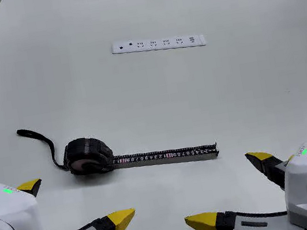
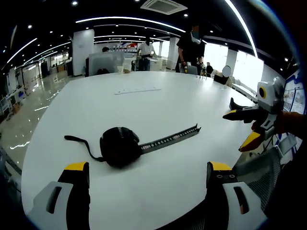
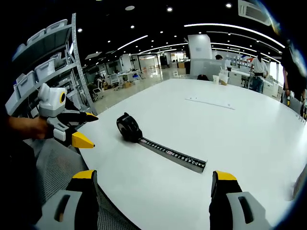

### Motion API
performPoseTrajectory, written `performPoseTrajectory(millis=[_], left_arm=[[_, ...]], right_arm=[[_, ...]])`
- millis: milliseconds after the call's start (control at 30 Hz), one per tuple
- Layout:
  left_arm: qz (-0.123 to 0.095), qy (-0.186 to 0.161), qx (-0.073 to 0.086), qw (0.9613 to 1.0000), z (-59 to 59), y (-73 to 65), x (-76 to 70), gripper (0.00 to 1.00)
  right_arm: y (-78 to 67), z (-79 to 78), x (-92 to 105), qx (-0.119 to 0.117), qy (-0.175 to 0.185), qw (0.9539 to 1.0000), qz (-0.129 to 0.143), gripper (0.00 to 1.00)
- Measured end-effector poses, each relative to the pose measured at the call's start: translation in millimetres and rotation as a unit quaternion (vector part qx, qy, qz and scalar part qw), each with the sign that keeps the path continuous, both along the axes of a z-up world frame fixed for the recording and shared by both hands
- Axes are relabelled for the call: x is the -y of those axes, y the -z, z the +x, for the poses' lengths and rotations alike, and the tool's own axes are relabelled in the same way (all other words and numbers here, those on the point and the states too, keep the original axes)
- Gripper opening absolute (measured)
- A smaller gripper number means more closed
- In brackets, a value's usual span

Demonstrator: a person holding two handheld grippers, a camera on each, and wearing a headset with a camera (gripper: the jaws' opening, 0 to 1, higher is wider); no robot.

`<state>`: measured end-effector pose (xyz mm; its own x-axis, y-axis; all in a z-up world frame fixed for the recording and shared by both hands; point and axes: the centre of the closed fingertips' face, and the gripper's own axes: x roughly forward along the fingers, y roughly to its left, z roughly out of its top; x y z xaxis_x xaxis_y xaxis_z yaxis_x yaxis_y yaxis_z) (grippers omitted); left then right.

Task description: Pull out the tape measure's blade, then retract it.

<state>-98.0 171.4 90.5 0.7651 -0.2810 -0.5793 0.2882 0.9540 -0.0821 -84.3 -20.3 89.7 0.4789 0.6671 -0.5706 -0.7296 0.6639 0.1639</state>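
Tape measure (image 1: 88, 155): lies on the white table (image 1: 226, 92), straight ahead of the left gripper (image 1: 75, 201), clear of both its jaws. Shows its blade (image 1: 166, 156) already drawn out partway, flat on the surface, running from the case (image 2: 120, 146) across toward the right gripper (image 1: 227, 190), with the hooked tip (image 1: 215, 149) just ahead of that gripper and apart from it. Trails a wrist strap (image 1: 37, 138) off the far side, away from the right gripper. Both grippers: spread wide, clasping nothing. Likely trouble from here: freeing the blade with the case unheld, letting the recoil drag the light case along the slick top or slam the hooked tip against it. Equally risky: tugging the tip with the right gripper before clamping the case in the left, probably sliding the whole thing along instead of feeding out more blade. Looks awkward to pinch, too, being thin metal pressed flat to the table; risks a skating jaw and a kinked or sideways-flicked blade. Might also catch the strap under the left gripper's outer jaw on closing, tilting the case and spoiling the hold.
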Motion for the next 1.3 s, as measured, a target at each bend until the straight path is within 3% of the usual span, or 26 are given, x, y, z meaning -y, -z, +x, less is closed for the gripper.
performPoseTrajectory(millis=[633,1300], left_arm=[[-0.007,-0.003,0.0,1.0,21.4,9.5,3.3,0.99],[-0.006,-0.024,-0.008,0.9997,40.4,22.9,-6.3,0.99]], right_arm=[[16.4,11.7,2.3,-0.007,-0.058,0.9981,-0.02,0.98],[37.8,30.2,13.5,-0.006,-0.133,0.9895,-0.057,0.88]])
